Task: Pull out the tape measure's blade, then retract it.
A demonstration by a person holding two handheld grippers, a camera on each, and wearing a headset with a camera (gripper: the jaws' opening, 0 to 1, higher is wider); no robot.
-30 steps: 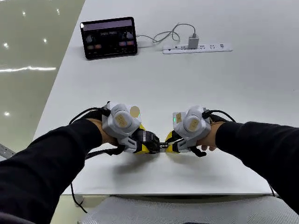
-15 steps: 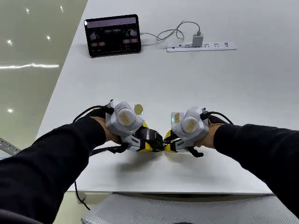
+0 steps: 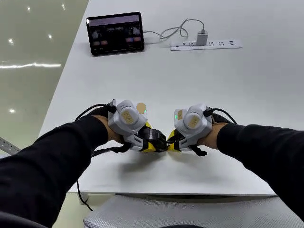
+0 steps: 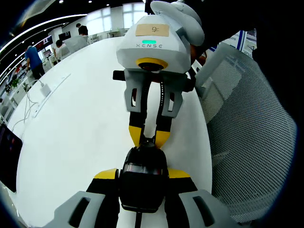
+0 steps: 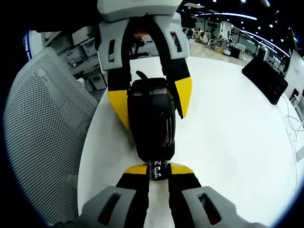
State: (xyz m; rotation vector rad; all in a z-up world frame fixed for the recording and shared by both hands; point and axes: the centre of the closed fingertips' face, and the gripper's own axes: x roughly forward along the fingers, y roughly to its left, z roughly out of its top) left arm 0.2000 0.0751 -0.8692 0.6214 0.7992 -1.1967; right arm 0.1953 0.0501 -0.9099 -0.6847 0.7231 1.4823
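The gap between the grippers has been closed since a second ago. The left gripper [image 4: 142,175] is clamped on the tape measure [image 3: 155,139] near the bench [image 3: 190,80] edge, and the right gripper [image 3: 171,141] is pinched on the blade [image 5: 158,171] tip, almost at the case — retraction is judged nearly done. A lit hall is seen beyond; a tablet [image 3: 115,33] and power strip [image 3: 206,45] lie well back.
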